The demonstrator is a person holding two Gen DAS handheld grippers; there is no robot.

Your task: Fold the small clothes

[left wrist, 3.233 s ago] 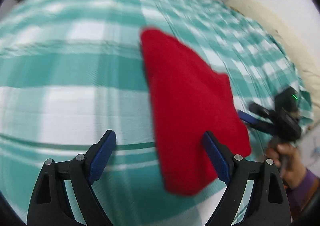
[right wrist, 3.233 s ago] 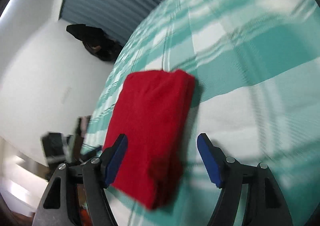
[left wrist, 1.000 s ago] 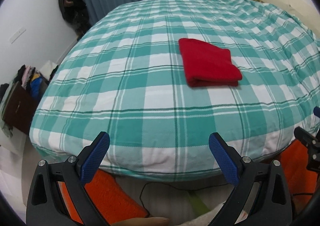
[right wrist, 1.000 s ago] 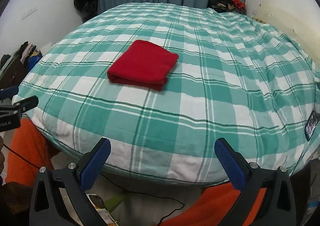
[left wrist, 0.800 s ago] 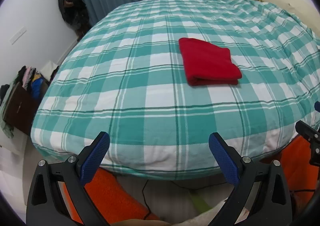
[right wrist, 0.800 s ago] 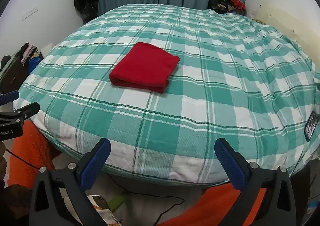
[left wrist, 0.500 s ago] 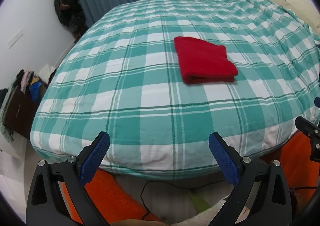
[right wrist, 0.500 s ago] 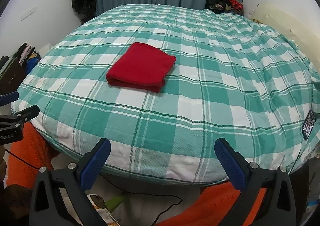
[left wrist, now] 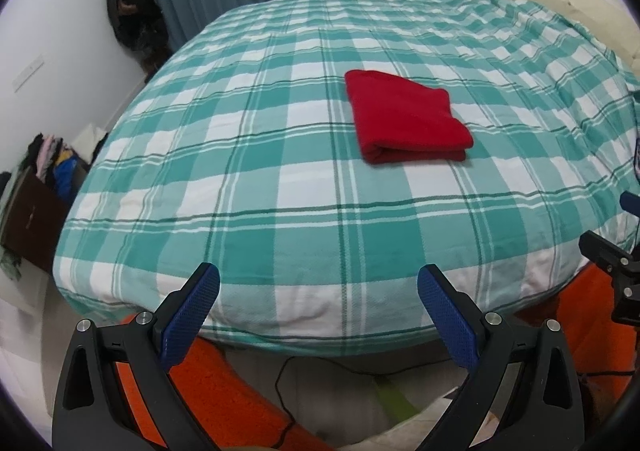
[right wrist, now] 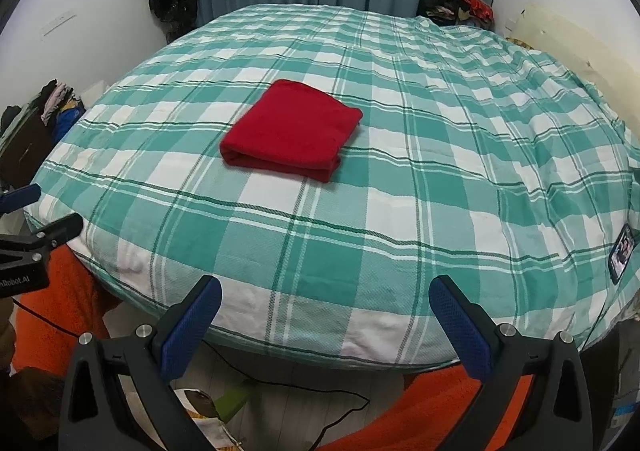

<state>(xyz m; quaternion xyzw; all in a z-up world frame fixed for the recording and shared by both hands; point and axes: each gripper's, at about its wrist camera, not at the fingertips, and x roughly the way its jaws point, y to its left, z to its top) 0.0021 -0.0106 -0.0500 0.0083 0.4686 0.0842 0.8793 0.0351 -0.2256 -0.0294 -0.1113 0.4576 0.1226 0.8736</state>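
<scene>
Two grippers are held wide apart and empty off the near edge of a green-checked bed (left wrist: 280,171): the left gripper (left wrist: 318,297) and the right gripper (right wrist: 324,305), each at the bottom of its frame. A red garment (left wrist: 404,123) lies folded just right of centre in the left view and left of centre in the right view (right wrist: 290,131). The fold is judged complete; any further grab could be enough to pull its stacked layers open.

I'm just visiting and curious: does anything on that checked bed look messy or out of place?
Nothing stands out. The red cloth lies neatly folded on the checked bedspread, and neither pair of tongs touches it. Only clothes piled in the far corner look untidy.
</scene>
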